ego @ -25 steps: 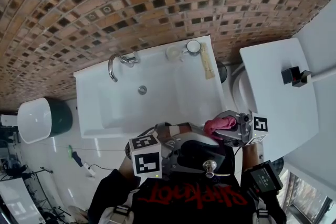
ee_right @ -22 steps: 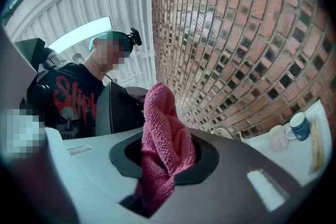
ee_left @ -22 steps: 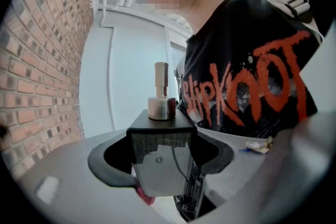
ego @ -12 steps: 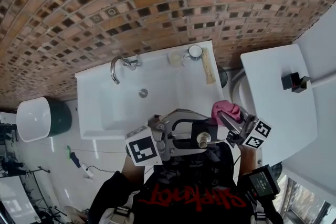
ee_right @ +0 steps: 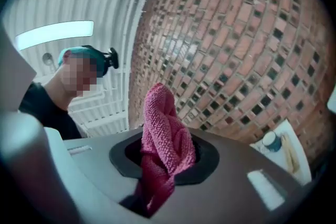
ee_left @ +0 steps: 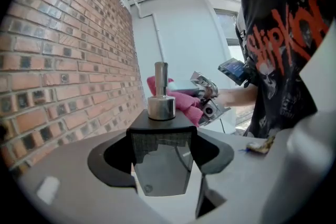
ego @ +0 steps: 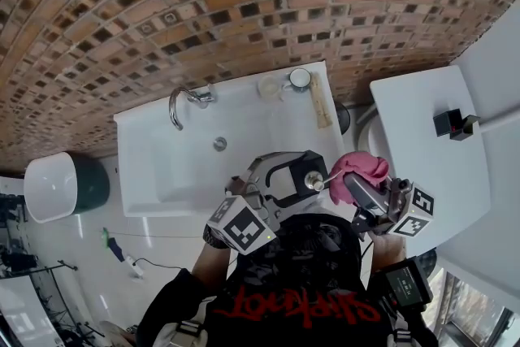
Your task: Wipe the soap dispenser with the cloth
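Note:
The soap dispenser (ego: 286, 175), dark glass with a chrome pump (ego: 311, 181), lies sideways above the sink's front edge with my left gripper (ego: 264, 191) shut on its body. In the left gripper view the dispenser (ee_left: 160, 162) fills the gap between the jaws, its pump (ee_left: 160, 94) pointing away. The pink cloth (ego: 356, 165) is bunched in my right gripper (ego: 355, 184), which is shut on it. It sits right beside the pump's nozzle; whether they touch I cannot tell. In the right gripper view the cloth (ee_right: 165, 136) stands up between the jaws of the right gripper (ee_right: 164, 168).
A white sink (ego: 244, 122) with a chrome faucet (ego: 183, 104) lies below the brick wall. A cup (ego: 300, 78) and a pale brush (ego: 319, 101) stand at its right corner. A white toilet lid (ego: 431, 150) is on the right, a white bin (ego: 49, 187) on the left.
My left gripper has swung the dispenser up from near the person's chest toward the sink and the cloth. The right gripper has shifted right, and the cloth now sits higher in the picture, by the pump.

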Available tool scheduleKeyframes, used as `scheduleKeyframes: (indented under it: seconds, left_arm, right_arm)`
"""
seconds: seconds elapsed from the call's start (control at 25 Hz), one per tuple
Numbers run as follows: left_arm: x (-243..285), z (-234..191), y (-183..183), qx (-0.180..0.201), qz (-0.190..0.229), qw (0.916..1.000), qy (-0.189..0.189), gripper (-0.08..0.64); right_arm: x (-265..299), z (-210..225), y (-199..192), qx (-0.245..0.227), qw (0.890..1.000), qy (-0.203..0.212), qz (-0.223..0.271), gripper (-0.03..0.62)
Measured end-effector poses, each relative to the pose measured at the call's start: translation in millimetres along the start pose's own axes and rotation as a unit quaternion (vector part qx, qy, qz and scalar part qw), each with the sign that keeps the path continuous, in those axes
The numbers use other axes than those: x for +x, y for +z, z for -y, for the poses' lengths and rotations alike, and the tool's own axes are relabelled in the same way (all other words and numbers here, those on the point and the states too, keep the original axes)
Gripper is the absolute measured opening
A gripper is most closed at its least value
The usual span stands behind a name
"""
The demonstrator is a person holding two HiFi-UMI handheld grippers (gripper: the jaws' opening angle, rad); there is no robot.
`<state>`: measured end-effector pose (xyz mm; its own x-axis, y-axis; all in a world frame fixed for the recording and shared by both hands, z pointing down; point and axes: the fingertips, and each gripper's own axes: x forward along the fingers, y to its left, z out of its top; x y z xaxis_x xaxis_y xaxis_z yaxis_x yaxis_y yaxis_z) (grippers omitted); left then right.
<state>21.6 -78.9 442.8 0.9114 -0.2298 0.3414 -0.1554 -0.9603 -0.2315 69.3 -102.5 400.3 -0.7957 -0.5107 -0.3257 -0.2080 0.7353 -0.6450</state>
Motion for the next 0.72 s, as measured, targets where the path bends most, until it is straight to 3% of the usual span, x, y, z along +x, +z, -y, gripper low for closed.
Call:
scheduleKeyframes:
  seconds: [0.08, 0.16, 0.32, 0.48, 0.72]
  left_arm:
    - [0.6, 2.6, -2.4, 0.021, -0.013, 0.9997, 0.006, 0.308]
    - [4.0, 13.7, -10.3, 0.051, -0.036, 0.9980, -0.009, 0.308]
    - [14.1, 38.0, -25.9, 0.101, -0.086, 0.9901, -0.046, 0.308]
    - [15.1, 39.1, -33.4, 0.094, -0.100, 0.9901, -0.031, 0.308]
    - [4.5, 8.9, -37.6, 0.048, -0.097, 0.9934, 0.037, 0.308]
  right_arm:
    - [3.1, 9.5, -9.9, 0.062, 0.998, -0.018, -0.014, 0.087]
    - [4.2, 7.7, -11.0, 0.093, 0.996, -0.010, -0.012, 0.086]
    - [5.7, 12.7, -14.9, 0.068, 0.996, -0.039, -0.035, 0.086]
    - [1.8, 20.9, -28.8, 0.015, 0.992, -0.084, -0.092, 0.087]
    - [3.8, 15.8, -43.4, -0.015, 0.988, -0.084, -0.132, 0.087]
